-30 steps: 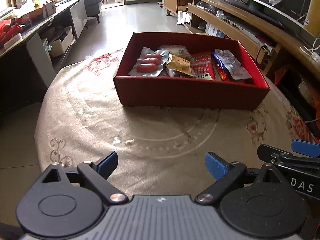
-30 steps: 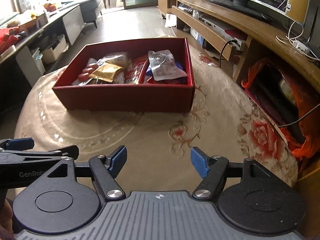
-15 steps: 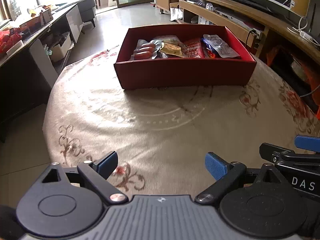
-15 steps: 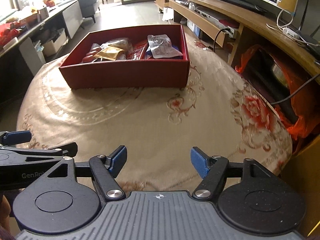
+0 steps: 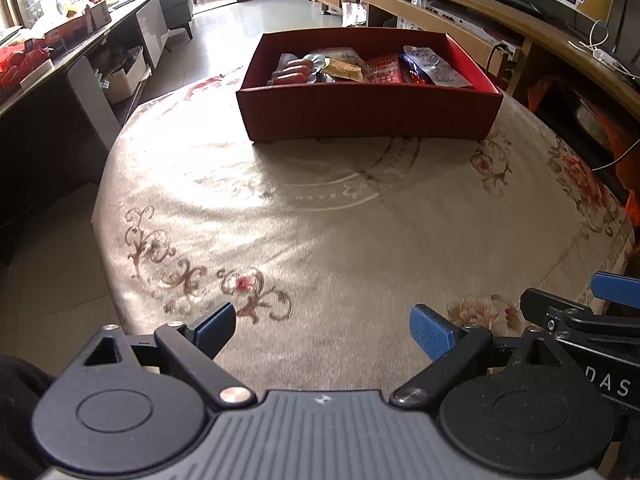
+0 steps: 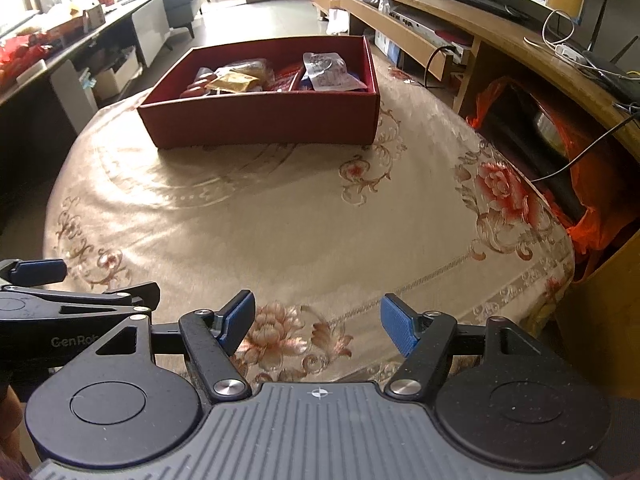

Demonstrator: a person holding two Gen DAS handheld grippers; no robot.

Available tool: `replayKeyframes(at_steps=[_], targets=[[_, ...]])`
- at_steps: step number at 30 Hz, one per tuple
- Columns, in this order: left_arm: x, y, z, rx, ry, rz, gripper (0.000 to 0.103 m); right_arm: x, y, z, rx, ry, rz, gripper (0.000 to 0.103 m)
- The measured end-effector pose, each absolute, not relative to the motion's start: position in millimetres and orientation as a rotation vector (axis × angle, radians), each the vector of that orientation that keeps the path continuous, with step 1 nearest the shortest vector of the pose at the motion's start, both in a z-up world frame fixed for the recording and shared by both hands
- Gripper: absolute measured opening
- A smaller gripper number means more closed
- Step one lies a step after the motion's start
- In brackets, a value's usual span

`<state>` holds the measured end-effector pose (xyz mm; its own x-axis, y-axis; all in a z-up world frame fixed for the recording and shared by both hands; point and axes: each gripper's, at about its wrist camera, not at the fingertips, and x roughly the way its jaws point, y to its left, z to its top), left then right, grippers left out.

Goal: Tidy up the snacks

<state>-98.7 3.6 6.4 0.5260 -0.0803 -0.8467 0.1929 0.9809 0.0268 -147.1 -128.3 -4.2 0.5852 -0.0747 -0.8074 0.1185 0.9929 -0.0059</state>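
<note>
A red cardboard box [image 5: 368, 112] [image 6: 260, 120] stands at the far side of a round table. Several snack packs lie inside it: a clear pack of sausages [image 5: 294, 70], a gold pouch [image 5: 344, 70] [image 6: 234, 82], a red pack [image 5: 386, 72] and a silver-blue bag [image 5: 434, 68] [image 6: 328, 72]. My left gripper [image 5: 322, 332] hovers open over the table's near edge, nothing between its blue pads. Beside it my right gripper [image 6: 318, 322] is open too, and empty. Both are far from the box.
A beige flowered cloth [image 5: 320, 208] [image 6: 280, 208] covers the table. A long wooden TV bench [image 6: 500, 28] with cables runs along the right, an orange bag [image 6: 588, 216] below it. Dark counters with boxes [image 5: 60, 36] line the left; tiled floor lies beyond.
Both grippers have pulled back from the box toward the near edge of the table, so the box looks smaller and farther. Both stay open.
</note>
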Motion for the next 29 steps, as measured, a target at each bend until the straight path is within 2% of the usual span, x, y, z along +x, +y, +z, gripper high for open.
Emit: replayKeyframes(at_steps=[29], targets=[[-105.1, 7.6, -0.4, 0.119, 1.046, -0.149, 0.093, -154.1, -121.8, -7.2, 0.026, 0.975, -0.115, 0.073]])
